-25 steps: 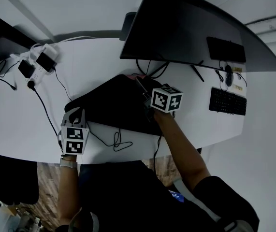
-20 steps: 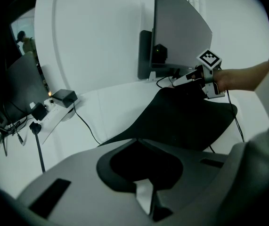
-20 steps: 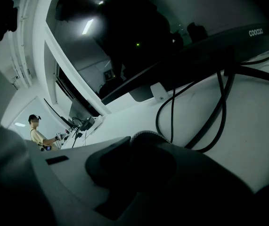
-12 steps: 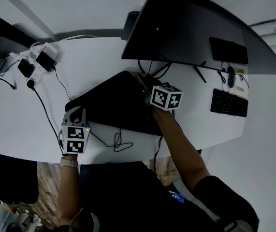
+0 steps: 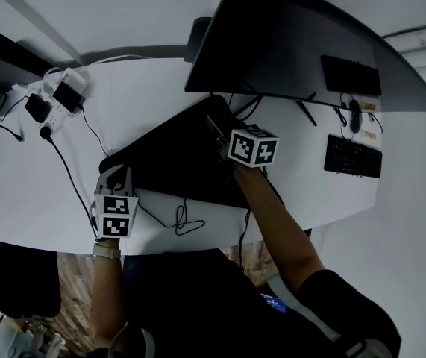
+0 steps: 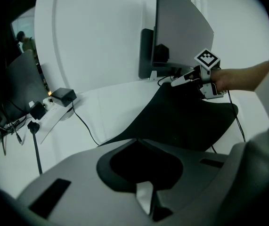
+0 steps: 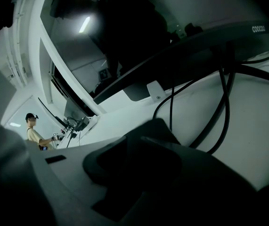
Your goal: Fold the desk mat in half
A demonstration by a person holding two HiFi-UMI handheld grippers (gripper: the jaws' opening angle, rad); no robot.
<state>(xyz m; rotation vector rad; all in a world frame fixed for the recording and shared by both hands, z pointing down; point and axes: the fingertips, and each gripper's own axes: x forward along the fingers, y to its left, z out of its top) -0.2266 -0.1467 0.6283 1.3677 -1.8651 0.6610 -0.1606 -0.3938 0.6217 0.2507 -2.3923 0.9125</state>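
Your right gripper (image 5: 218, 133) has just been opening, loosing the mat (image 5: 175, 162); the fold looks laid. Your left gripper (image 5: 116, 174) clamps its near corner.

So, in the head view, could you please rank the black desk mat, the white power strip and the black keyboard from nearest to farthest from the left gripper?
1. black desk mat: its near-left corner sits right at the left gripper.
2. white power strip: up and to the left on the desk.
3. black keyboard: far right of the desk.
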